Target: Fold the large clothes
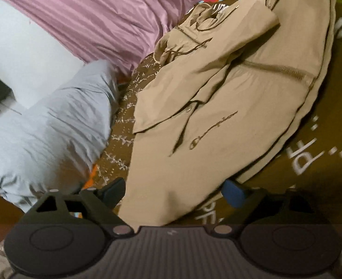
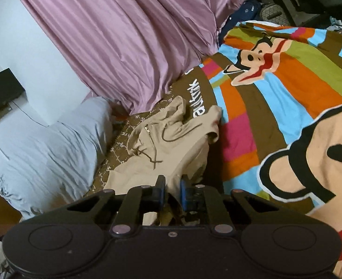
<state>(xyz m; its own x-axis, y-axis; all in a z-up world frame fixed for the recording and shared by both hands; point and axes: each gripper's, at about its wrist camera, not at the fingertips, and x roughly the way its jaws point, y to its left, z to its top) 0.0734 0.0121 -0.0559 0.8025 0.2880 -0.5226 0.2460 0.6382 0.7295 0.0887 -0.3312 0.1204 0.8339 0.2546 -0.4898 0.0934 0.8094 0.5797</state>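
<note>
- Pinching a bunched fold of the tan jacket in the right gripper, fingers nearly closed on the cloth.
- Hovering with the left gripper spread wide around the jacket's near edge, holding nothing.
- Lying on the printed bedcover, near the grey pillow and pink curtain; hood and drawstrings at the far end.
- Looks like mid-fold, probably carrying one side across.
- Next calls for gripping with the left, then lifting evenly.
- Thin woven cloth, soft and wrinkled; metal zipper.

Beige jacket hem hidden under left tool; bedspread lettering cropped, possibly "PF".
</note>
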